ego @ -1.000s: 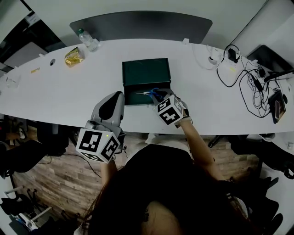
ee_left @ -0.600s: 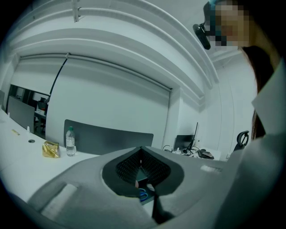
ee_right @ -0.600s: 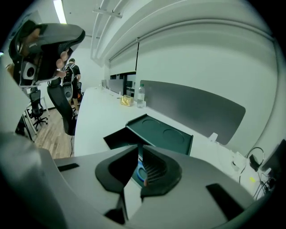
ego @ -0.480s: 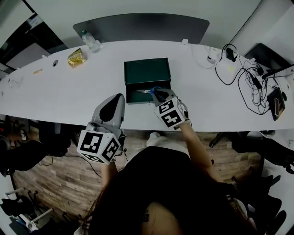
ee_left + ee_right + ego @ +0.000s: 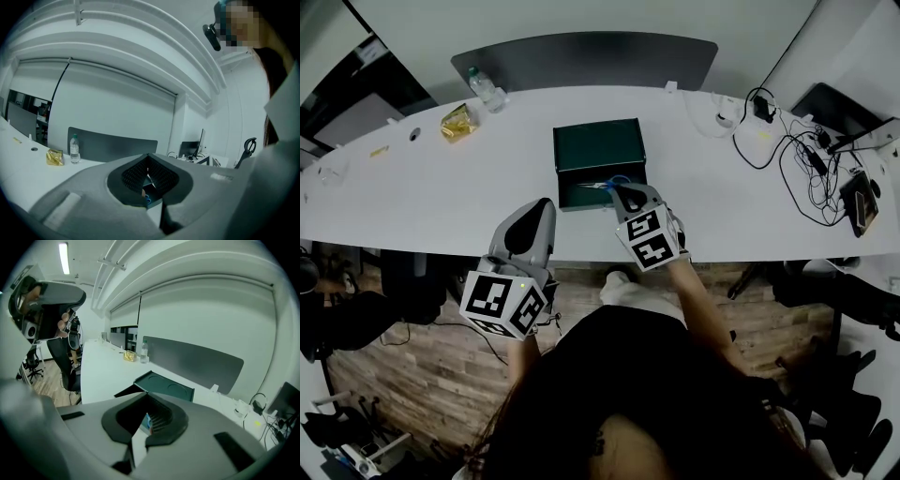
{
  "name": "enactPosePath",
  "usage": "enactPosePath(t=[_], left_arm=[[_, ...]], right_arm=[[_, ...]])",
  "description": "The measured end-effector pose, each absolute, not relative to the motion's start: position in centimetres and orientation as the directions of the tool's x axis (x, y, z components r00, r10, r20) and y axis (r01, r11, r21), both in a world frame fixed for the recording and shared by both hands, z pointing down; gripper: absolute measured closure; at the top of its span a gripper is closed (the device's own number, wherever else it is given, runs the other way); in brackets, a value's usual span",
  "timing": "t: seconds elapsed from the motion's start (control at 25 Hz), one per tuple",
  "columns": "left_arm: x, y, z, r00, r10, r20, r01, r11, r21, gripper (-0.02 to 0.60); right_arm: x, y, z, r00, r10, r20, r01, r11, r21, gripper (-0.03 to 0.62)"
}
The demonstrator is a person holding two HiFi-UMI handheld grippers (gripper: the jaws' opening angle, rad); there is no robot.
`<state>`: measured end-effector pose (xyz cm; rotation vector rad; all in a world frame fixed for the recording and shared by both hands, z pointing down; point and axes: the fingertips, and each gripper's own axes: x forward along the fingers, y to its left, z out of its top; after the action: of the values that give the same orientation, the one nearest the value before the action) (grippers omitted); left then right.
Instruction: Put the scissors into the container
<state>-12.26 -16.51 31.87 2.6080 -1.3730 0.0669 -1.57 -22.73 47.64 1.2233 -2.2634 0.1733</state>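
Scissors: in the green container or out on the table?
In. The head view shows the scissors lying inside the open lower half of the green container, blue handles to the right.

Just-closed hand-held gripper (image 5: pixel 146 420) before green container (image 5: pixel 164 386)

Scissors (image 5: pixel 605 185) lie in the container (image 5: pixel 598 145) on the table (image 5: pixel 441 187).

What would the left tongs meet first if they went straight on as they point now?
Likely the green box, where the scissors lie; both show beyond the left tongs, though depth is unclear.
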Motion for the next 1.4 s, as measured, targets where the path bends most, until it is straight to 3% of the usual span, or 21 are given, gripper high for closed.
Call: enactPosePath(t=[0.84,1.4], left_arm=[[-12.4,-10.4,31.6,0.587,-0.802,0.115,-0.808,-0.570,0.148,0.571],[-11.0,-5.3,31.2,0.591,-0.801,0.099,-0.806,-0.579,0.126,0.571]], right_arm=[[-2.0,-15.5,40.2,-0.455,-0.841,0.293,-0.827,0.521,0.211,0.585],[-0.8,-9.9,37.7,-0.462,-0.859,0.218,-0.839,0.504,0.207,0.586]])
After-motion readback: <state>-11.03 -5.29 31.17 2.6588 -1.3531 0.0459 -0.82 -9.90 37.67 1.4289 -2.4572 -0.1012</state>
